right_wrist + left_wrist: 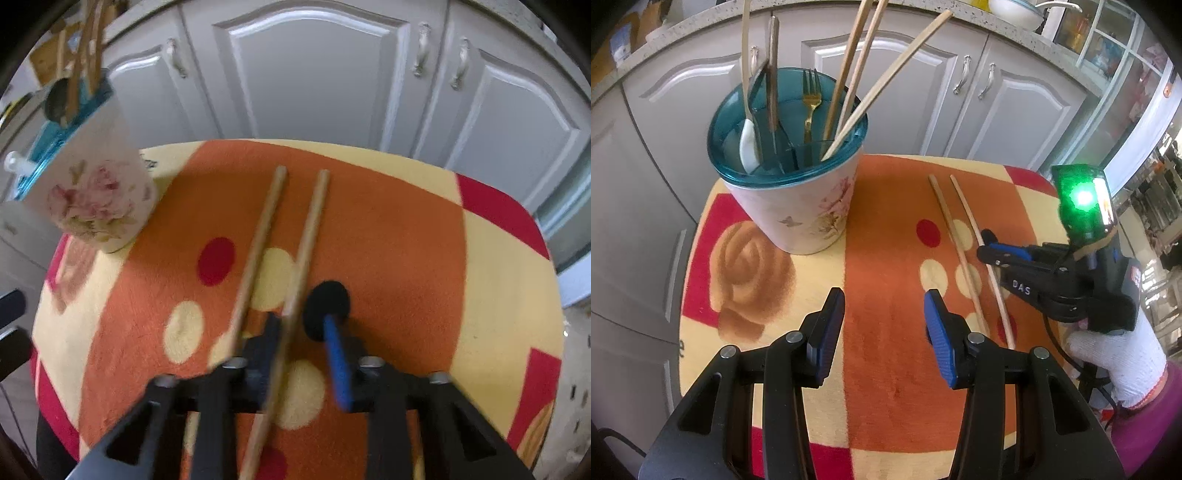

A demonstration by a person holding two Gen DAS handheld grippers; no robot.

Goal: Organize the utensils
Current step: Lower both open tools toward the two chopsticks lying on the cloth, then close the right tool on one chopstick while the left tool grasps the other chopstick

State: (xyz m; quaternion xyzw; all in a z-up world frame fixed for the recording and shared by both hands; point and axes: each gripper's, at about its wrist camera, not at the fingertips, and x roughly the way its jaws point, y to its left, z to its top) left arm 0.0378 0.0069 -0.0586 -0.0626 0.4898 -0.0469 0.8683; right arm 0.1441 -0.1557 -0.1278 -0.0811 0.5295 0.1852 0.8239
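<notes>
tablecloth (886,258), patterned orange, cream and red, fills the lower half of both views and looks soft and fuzzy, so thin sticks lying on it sit slightly sunk in and are awkward to get under. holder (790,173), a floral cup with a teal rim, stands upper left in the left-wrist view and already carries a fork, a spoon and several wooden sticks leaning out; it seems light and tippable if knocked.

left gripper (884,325) hangs released at bottom centre, its blue pads wide apart over bare cloth, holding nothing. right gripper (988,251), at the right of that view in a white-gloved hand, is down at the cloth.

chopsticks (273,236), two pale wooden ones, lie side by side at centre of the right-wrist view, running from mid-frame down to the lower edge. the right one passes between the right gripper's jaws, which are nearly clenched; whether the pads truly press it i cannot tell through the blur. the other lies just outside.

they should be light, stiff, smooth and prone to roll or pivot, so take them near the middle, both together.
</notes>
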